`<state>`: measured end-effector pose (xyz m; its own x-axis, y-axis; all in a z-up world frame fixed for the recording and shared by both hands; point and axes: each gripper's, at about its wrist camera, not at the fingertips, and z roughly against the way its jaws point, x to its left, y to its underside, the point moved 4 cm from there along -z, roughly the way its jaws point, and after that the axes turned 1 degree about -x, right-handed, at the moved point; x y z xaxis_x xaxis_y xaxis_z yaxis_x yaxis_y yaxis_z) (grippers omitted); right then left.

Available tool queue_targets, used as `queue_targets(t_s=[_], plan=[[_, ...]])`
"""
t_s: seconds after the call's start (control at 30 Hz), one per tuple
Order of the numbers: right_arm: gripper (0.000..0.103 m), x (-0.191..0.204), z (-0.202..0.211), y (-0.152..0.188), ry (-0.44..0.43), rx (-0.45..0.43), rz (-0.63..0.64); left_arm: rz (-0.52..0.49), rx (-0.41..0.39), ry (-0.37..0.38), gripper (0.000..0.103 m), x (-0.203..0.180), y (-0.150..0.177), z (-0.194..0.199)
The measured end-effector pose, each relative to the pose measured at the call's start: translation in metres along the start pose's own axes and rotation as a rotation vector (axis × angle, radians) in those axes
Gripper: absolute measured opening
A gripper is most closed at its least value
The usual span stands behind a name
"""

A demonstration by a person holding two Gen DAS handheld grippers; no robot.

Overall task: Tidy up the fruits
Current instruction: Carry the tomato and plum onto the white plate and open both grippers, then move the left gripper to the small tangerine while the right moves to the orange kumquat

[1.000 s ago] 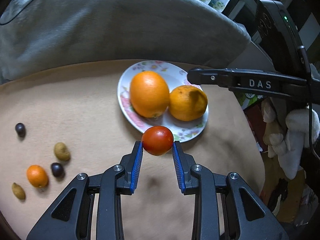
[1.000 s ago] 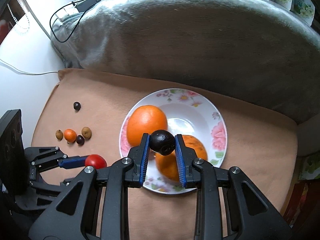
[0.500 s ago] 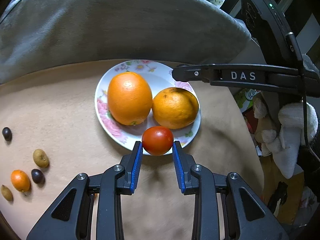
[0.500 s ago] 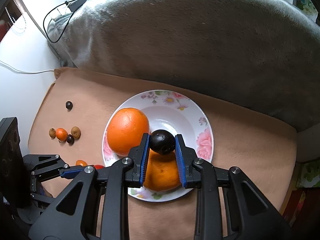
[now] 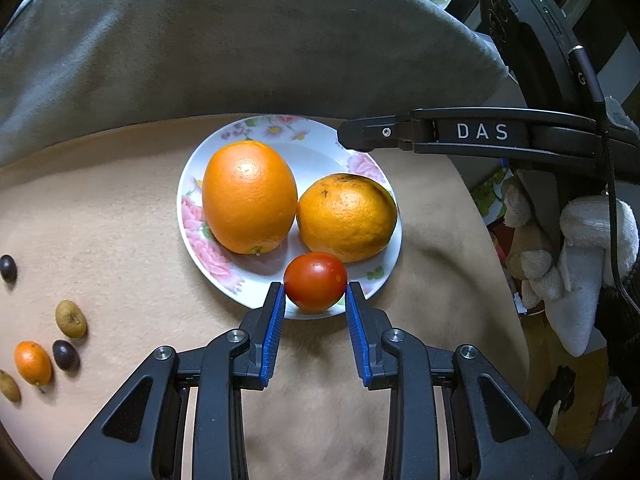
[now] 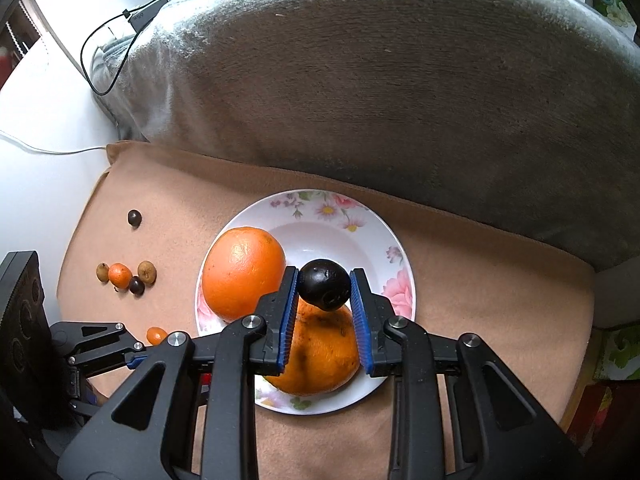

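The left gripper [image 5: 315, 300] has its blue fingers [image 5: 274, 322] closed on a small red tomato [image 5: 315, 281], one finger on each side. The tomato sits over the near rim of the plate [image 5: 288, 150]. The right gripper [image 6: 324, 300] has its fingers [image 6: 288, 320] closed on a dark round fruit [image 6: 325, 285], and it hangs over the middle of the plate, just above the fruit lying there. The plate is white with pink flowers on its edge. Two big fruits lie on it side by side and touch each other: a smooth orange [image 5: 249, 196] on the left and a duller, spotted orange [image 5: 347, 218] on the right. The plate rests on a tan blanket [image 5: 100, 208]. Off to the left on the blanket lie some small fruits, well apart from the plate: a dark berry [image 5: 8, 268] alone, then a brown one [image 5: 70, 319], a little orange one [image 5: 33, 362] and another dark one [image 5: 65, 355] close together. One more small orange fruit [image 6: 156, 335] shows near the left gripper in the right view. A big grey cushion [image 6: 400, 80] stands behind the blanket.
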<state>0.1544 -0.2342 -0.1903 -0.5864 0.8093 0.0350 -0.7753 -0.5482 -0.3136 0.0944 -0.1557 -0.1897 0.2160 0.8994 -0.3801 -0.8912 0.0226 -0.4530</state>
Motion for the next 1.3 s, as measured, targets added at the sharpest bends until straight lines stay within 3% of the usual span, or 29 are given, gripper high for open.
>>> queue_targets(t_s=[0.07,0.13,0.2,0.27,0.5,0.63,1.3], plan=[[0.028,0.000,0.000,0.000,-0.002,0.002,-0.004,-0.004,-0.001,-0.001,0.030,0.000,-0.002,-0.001],[0.048,0.000,0.000,0.000,0.005,-0.005,-0.006,-0.002,0.001,0.000,0.030,0.000,-0.003,-0.001],[0.061,-0.001,0.003,-0.001,0.012,-0.021,-0.005,0.001,0.001,0.008,0.033,0.000,-0.004,-0.002],[0.063,0.000,0.005,-0.003,0.007,-0.025,-0.007,0.003,-0.001,0.009,0.037,0.001,-0.004,-0.003],[0.075,0.001,0.007,-0.006,0.014,-0.034,-0.014,0.001,-0.016,0.001,0.065,0.002,-0.006,0.001],[0.084,0.004,0.008,-0.006,0.037,-0.037,-0.014,-0.002,-0.012,-0.018,0.067,0.003,-0.005,0.003],[0.085,0.022,0.021,-0.005,0.082,-0.060,-0.074,-0.046,-0.035,-0.053,0.068,0.023,-0.006,0.039]])
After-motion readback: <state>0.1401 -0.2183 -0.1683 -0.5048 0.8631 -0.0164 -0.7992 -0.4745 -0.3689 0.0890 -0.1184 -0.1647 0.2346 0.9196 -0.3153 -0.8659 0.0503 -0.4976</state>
